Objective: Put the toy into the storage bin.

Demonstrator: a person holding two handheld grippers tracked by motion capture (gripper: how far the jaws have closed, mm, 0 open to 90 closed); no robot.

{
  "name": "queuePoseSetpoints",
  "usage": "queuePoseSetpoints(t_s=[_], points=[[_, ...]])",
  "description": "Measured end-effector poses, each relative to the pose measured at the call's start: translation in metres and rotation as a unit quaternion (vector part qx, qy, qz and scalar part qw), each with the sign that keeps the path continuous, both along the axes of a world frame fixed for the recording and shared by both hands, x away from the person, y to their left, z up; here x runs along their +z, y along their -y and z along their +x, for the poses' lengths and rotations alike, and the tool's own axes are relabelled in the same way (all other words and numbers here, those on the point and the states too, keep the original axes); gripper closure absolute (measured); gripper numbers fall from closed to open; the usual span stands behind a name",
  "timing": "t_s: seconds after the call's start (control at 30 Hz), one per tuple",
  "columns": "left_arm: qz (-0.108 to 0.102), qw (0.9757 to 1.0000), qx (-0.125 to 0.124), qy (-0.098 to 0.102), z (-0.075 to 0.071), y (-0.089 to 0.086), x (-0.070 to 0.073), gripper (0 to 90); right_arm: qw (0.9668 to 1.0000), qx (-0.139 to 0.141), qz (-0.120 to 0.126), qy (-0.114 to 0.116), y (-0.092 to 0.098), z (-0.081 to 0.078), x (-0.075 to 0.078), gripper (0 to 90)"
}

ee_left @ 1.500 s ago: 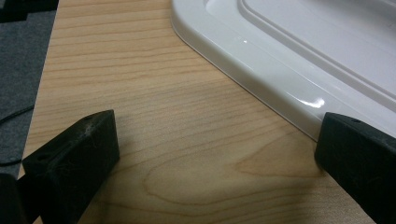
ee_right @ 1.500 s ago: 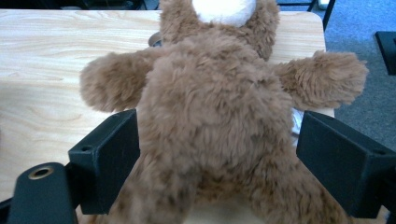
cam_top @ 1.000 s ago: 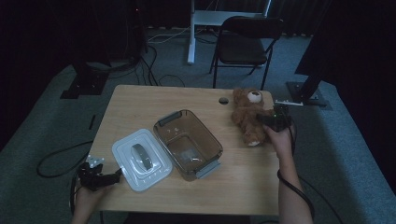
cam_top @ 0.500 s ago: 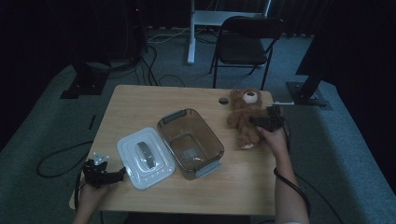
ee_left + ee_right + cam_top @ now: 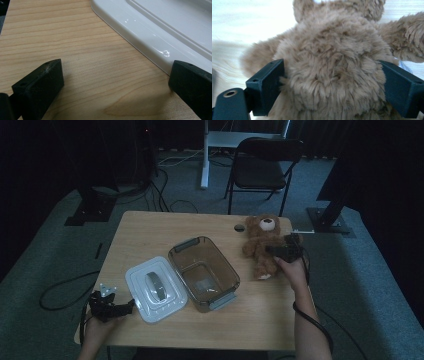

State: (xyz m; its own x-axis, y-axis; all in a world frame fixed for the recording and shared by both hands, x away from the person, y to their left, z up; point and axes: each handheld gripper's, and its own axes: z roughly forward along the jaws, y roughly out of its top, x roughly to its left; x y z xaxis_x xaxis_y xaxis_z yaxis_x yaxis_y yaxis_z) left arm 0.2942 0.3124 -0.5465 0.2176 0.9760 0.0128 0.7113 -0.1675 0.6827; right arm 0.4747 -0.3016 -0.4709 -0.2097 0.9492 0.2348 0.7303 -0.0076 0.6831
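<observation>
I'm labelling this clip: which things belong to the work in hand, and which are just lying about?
In the job:
- brown plush teddy bear, between the jaws of the right gripper
- white plastic lid with grey handle, beside the open left gripper
- clear brown plastic container, open and empty

Lying about:
- small dark round disc on the wooden table
- black folding chair

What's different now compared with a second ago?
The right gripper has moved in on the teddy bear, its jaws now either side of the body. The left gripper has edged toward the white lid, jaws open. The bear, lid and brown container stayed roughly where they were.
</observation>
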Motion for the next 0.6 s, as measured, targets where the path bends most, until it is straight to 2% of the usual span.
queuePoseSetpoints(t_s=[0.07, 0.1, 0.2, 0.23, 0.33, 0.57, 0.6], points=[[0.000, 1.0000, 0.000, 0.000, 0.000, 0.000, 0.000, 0.3, 0.9997, 0.003, 0.018, 0.014, 0.001, -0.002, 0.002, 10.9], [0.000, 1.0000, 0.000, 0.000, 0.000, 0.000, 0.000, 0.3, 0.9998, 0.006, 0.014, 0.014, -0.001, -0.002, 0.002, 10.9], [0.000, 1.0000, 0.001, 0.000, 0.000, 0.000, 0.000, 0.3, 0.9993, 0.009, -0.036, -0.002, -0.010, 0.000, -0.004, 10.8], [0.000, 1.0000, 0.001, 0.000, 0.000, 0.000, 0.000, 0.3, 0.9989, 0.005, -0.045, -0.006, -0.011, 0.001, -0.006, 10.4], [0.000, 1.0000, 0.001, 0.000, 0.000, 0.000, 0.000, 0.3, 0.9986, -0.003, -0.051, -0.009, -0.013, 0.002, -0.012, 10.4], [0.000, 1.0000, 0.001, 0.000, 0.000, 0.000, 0.000, 0.3, 0.9971, 0.004, -0.073, -0.018, -0.020, 0.003, -0.017, 10.6], [0.000, 1.0000, 0.001, 0.000, 0.000, 0.000, 0.000, 0.3, 0.9973, 0.003, -0.070, -0.021, -0.020, 0.004, -0.018, 10.9]])
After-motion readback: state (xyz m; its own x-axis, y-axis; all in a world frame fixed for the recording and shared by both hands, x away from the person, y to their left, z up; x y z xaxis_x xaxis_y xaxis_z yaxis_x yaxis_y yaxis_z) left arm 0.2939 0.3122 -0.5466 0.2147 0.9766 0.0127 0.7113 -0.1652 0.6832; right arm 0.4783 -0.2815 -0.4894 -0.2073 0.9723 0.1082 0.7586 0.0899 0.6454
